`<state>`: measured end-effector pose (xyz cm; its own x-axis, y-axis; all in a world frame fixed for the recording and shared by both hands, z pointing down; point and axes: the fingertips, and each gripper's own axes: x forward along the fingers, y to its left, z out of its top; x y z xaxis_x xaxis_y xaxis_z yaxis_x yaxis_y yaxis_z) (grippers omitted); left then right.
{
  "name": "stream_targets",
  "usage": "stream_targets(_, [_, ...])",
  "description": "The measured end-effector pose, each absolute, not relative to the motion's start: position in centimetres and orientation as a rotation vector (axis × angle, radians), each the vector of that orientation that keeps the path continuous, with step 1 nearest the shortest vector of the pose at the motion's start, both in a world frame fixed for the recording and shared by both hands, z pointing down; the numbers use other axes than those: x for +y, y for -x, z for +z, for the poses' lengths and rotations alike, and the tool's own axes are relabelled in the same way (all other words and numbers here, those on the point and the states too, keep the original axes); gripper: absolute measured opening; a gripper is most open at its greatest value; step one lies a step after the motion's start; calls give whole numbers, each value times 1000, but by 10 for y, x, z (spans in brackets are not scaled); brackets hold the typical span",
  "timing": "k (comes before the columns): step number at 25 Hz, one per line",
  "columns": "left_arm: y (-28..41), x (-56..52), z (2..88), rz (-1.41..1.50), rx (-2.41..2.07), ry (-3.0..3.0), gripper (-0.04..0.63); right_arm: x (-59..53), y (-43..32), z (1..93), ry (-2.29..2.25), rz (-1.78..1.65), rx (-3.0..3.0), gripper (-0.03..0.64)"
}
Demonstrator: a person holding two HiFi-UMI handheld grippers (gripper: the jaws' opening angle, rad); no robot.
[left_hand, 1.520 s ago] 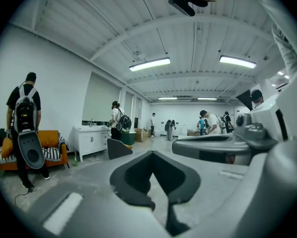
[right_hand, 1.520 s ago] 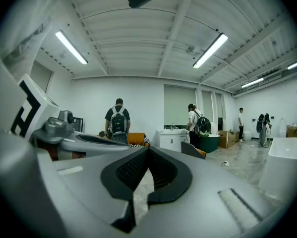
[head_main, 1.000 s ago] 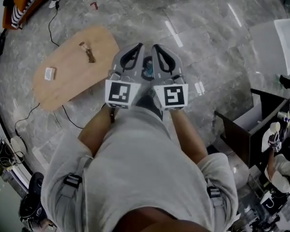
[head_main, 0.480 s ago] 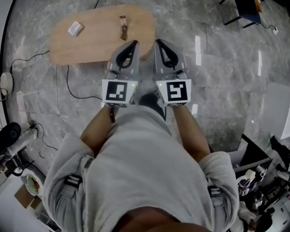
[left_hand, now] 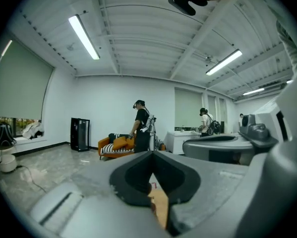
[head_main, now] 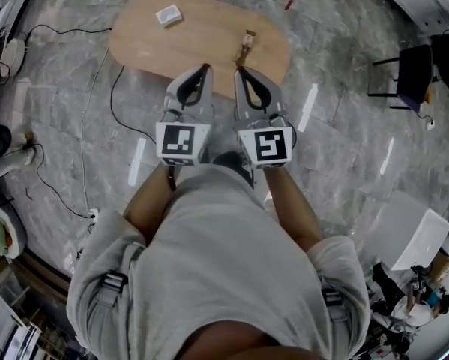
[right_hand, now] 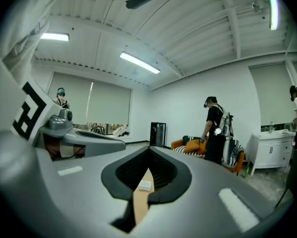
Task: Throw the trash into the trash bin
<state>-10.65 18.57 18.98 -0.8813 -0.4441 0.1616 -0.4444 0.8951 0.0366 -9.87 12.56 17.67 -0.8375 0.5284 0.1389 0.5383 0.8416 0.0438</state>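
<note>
Left gripper [head_main: 205,69] and right gripper [head_main: 239,70] are both closed and empty. Advise opening jaws before reaching the table [head_main: 202,42]; brown scrap [head_main: 246,48] lies near its right end, white packet [head_main: 168,13] far-left.

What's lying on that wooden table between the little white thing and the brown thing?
Nothing: in the head view, only the bare top of the table lies between the white piece and the brown piece.

Closed right gripper [right_hand: 149,149], white packet [right_hand: 144,185] on wooden table [right_hand: 138,209]

Left hand-held gripper [head_main: 205,69] closed, right hand-held gripper [head_main: 239,72] closed, side by side
</note>
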Motion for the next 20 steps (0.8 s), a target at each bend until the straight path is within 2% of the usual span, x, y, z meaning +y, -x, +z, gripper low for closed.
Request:
stream_targets(9, [143,329,209,-118,-2918,-537,17,269,138,197,992,-197,-2794,8])
stream_targets(20, [179,407,223,-241,-2905,-442,17,361,180,203,1113,-252,-2681,8])
